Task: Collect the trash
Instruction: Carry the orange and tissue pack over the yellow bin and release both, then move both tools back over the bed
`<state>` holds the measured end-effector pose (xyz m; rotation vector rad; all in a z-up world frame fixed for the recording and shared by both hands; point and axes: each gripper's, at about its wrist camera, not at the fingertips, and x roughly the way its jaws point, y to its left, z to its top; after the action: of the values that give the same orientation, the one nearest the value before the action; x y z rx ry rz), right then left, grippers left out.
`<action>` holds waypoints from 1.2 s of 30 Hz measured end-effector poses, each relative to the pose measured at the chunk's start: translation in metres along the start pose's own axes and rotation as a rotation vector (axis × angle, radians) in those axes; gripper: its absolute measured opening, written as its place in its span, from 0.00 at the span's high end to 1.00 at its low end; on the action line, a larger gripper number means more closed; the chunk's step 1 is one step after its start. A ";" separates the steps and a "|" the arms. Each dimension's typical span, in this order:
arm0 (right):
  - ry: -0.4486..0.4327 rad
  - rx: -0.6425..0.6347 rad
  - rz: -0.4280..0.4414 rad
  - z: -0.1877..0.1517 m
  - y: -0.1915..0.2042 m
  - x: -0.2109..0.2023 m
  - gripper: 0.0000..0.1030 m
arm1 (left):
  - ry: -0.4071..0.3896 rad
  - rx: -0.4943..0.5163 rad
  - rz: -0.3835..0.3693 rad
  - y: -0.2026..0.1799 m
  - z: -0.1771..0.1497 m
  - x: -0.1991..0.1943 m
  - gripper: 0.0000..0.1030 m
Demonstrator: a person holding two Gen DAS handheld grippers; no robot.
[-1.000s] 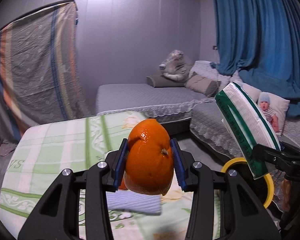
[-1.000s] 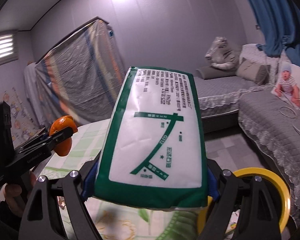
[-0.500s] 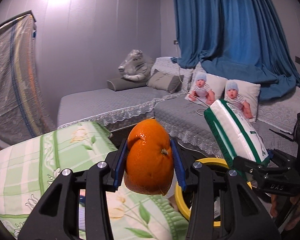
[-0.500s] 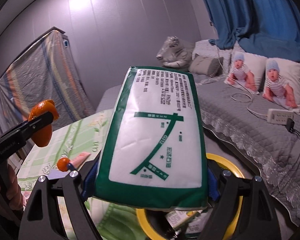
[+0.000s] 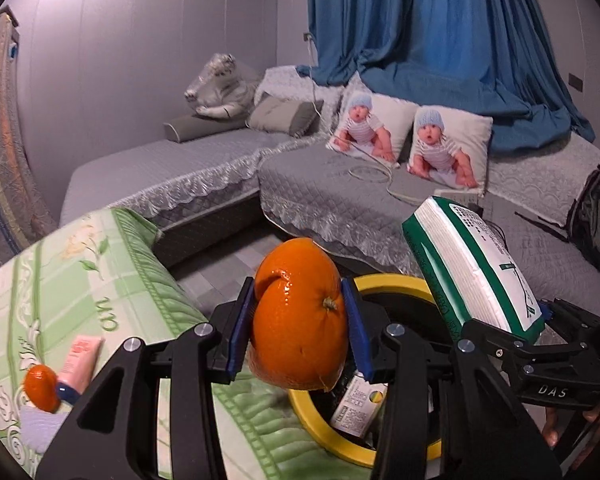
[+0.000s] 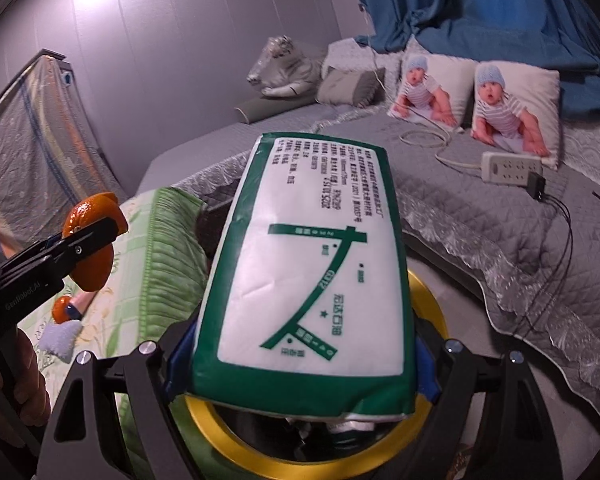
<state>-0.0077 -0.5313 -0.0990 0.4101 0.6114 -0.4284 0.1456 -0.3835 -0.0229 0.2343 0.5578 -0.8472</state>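
Grey quilted sofa [image 5: 340, 196] and blue curtains [image 5: 440, 40] fill the background now, so both hands have swung away from the green floral bedspread [image 5: 80, 280] toward the yellow-rimmed trash bin [image 5: 396, 282]. Left gripper [image 5: 298, 334] is clamped on an orange [image 5: 300, 320], hanging right over the bin's near edge. Right gripper [image 6: 300, 356] is squeezing a green-and-white tissue pack [image 6: 312, 260] above the bin opening [image 6: 228, 432], which already has a small carton [image 5: 356, 408] inside. Looks like both are about ready to drop. One small orange [image 5: 40, 388] and a pink tube [image 5: 80, 360] are left on the bed.
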 end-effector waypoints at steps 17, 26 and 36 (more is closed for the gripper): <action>0.116 0.083 -0.054 -0.017 -0.031 0.040 0.19 | 0.201 -0.098 -0.103 -0.006 -0.012 0.089 0.45; 0.012 0.116 -0.080 -0.003 -0.039 0.002 0.19 | 0.173 -0.131 -0.090 0.004 -0.006 0.077 0.28; -0.056 0.002 -0.008 0.005 0.004 -0.025 0.19 | -0.044 -0.245 0.068 0.073 -0.002 -0.042 0.20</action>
<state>-0.0221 -0.5241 -0.0788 0.3970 0.5585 -0.4466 0.1782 -0.3086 -0.0029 0.0105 0.6036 -0.7089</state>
